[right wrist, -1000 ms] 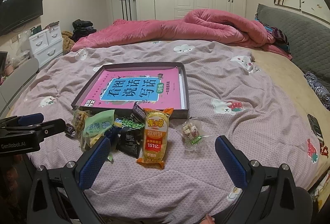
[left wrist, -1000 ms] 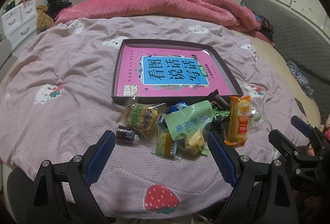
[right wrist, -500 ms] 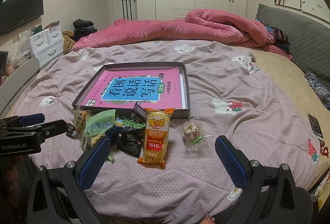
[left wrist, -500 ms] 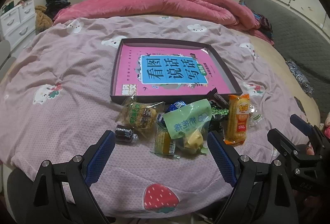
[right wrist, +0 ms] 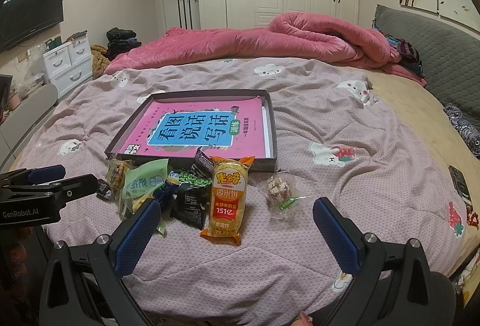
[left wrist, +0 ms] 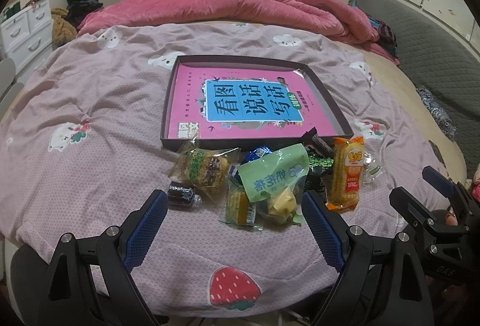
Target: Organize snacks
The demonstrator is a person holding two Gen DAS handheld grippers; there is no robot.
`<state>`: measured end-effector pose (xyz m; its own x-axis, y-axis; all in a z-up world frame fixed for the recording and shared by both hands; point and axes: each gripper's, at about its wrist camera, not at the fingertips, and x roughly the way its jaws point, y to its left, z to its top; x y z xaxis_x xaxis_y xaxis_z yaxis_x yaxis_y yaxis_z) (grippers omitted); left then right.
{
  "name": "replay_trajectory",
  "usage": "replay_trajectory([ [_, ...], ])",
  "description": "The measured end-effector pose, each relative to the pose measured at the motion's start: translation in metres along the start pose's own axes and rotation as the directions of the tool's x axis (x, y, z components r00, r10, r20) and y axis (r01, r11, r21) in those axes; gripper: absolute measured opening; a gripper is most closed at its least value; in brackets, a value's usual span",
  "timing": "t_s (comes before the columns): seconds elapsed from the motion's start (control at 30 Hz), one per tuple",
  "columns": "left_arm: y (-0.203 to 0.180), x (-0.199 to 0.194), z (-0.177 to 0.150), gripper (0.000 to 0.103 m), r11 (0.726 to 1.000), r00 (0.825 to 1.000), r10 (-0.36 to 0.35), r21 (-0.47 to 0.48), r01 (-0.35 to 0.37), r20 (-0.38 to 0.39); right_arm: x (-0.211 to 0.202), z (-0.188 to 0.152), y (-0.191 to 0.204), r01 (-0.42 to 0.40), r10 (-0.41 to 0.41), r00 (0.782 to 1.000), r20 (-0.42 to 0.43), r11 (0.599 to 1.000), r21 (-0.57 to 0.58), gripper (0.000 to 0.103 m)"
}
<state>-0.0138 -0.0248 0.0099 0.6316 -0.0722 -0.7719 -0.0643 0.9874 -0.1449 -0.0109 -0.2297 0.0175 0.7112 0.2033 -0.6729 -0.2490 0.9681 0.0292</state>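
Note:
A pile of snack packets lies on the bed in front of a shallow dark box (left wrist: 166, 104) (right wrist: 272, 134) lined with a pink book. In the pile are a pale green bag (left wrist: 274, 173) (right wrist: 144, 180), an orange rice-cracker pack (left wrist: 346, 173) (right wrist: 228, 200), a brown cake packet (left wrist: 204, 167), a small dark sweet (left wrist: 180, 195), a black packet (right wrist: 189, 206) and a clear-wrapped sweet (right wrist: 279, 194). My left gripper (left wrist: 234, 224) is open just short of the pile. My right gripper (right wrist: 237, 233) is open, short of the orange pack.
The bed carries a lilac printed cover (left wrist: 90, 146) with a rolled pink duvet (right wrist: 285, 41) at the far side. A grey headboard (right wrist: 435, 47) runs along the right. White drawers (right wrist: 69, 65) and a TV (right wrist: 30, 14) stand left. A phone (right wrist: 459, 182) lies at the right edge.
Both views sit a little lower and closer to the pile than a second ago. The snacks have not moved and both grippers stay open.

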Motion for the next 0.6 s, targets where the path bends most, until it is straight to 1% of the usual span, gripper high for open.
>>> replay_trajectory([
  [0.43, 0.005, 0.007, 0.001, 0.091, 1.000, 1.000, 0.001, -0.014, -0.002, -0.017, 0.006, -0.001, -0.005, -0.010, 0.011, 1.000, -0.020, 1.000, 0.016, 0.102],
  [0.6, 0.009, 0.011, 0.002, 0.091, 1.000, 1.000, 0.003, -0.024, -0.004, -0.023, 0.011, -0.001, -0.011, -0.002, 0.003, 0.999, -0.032, 0.999, 0.045, 0.102],
])
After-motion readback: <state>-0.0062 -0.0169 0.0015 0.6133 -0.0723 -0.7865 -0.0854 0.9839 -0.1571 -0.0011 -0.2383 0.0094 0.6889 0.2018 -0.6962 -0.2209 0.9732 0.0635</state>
